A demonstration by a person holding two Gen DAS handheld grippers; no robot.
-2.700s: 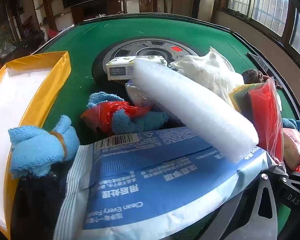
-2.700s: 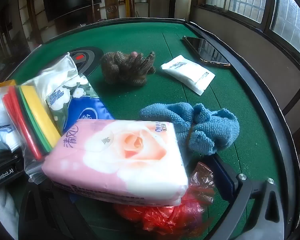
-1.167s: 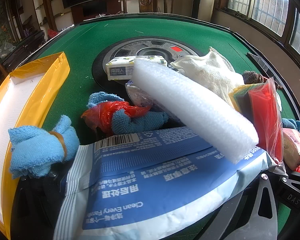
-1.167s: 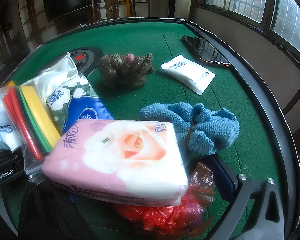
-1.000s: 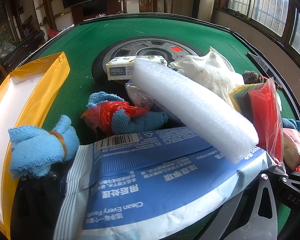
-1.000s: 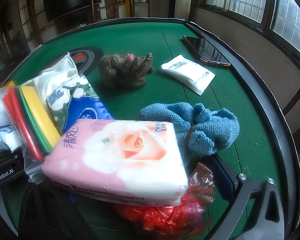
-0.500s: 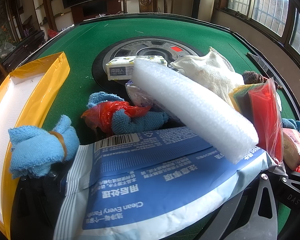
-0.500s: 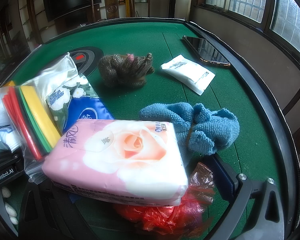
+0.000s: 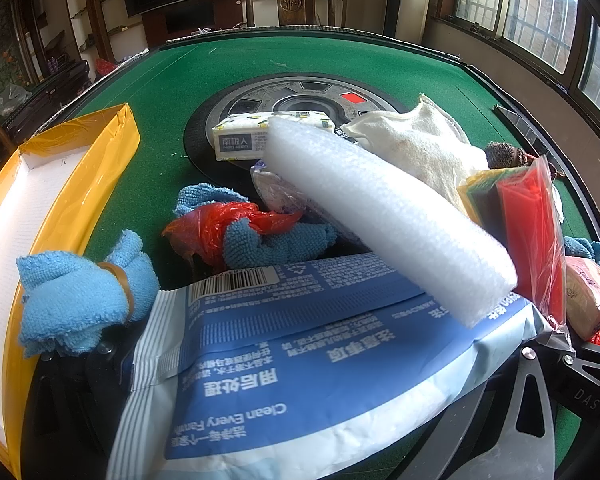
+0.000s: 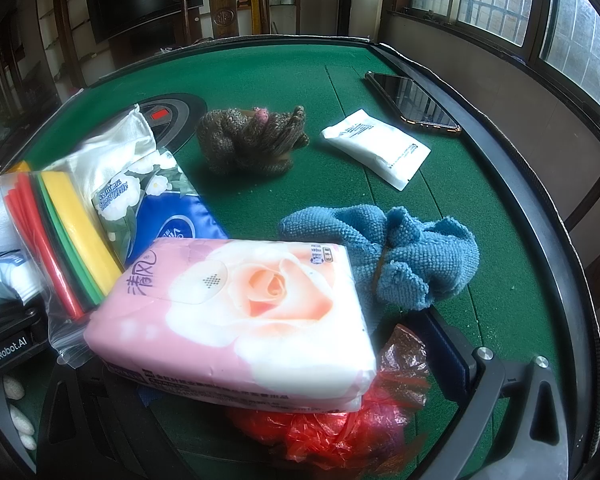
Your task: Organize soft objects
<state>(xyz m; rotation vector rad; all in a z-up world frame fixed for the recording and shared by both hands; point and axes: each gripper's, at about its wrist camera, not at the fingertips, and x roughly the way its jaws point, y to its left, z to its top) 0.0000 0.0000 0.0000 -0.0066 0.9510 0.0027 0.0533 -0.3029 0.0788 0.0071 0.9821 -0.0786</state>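
Observation:
In the left wrist view a blue-and-white wipes pack (image 9: 300,352) lies across my left gripper (image 9: 292,360), hiding the fingertips. A white foam roll (image 9: 384,216) leans on it. A blue cloth bundle (image 9: 76,300) sits at the left finger. In the right wrist view a pink rose tissue pack (image 10: 236,316) lies between the arms of my right gripper (image 10: 260,360), over a red plastic bag (image 10: 332,428). A blue cloth (image 10: 396,260) lies just beyond. Both grippers' arms stand wide apart.
A yellow-rimmed tray (image 9: 80,184) stands at the left on the green table (image 9: 204,72). A bag of coloured sponges (image 10: 60,240), a blue tissue pack (image 10: 172,216), a brown knitted piece (image 10: 252,140), a white packet (image 10: 376,152) and a phone (image 10: 412,100) lie around.
Nothing on the table has moved. The left view shifted very slightly against the yellow tray.

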